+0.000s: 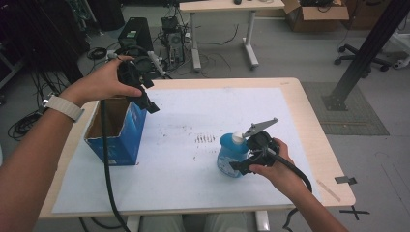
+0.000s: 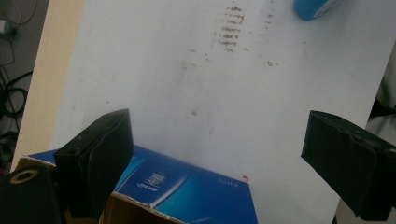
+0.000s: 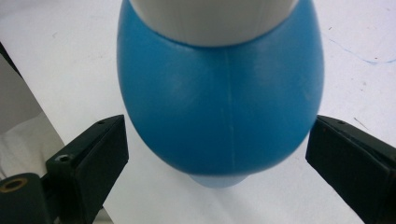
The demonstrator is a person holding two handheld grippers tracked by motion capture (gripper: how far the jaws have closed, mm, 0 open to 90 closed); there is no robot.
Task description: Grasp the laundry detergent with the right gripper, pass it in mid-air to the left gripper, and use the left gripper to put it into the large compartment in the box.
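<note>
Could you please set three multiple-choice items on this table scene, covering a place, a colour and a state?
1. Where does the open box stand?
A. the table's left edge
B. the table's centre
C. the floor

2. What colour is the bottle?
A. red
B. blue
C. green

3. How are the right tongs?
A. shut on the bottle
B. open beside the bottle
C. lying on the table

Answers: 1 A, the high view shows it at the left edge; 2 B, its body is blue under a white top; 3 B, gaps show between both jaws and the bottle.
</note>
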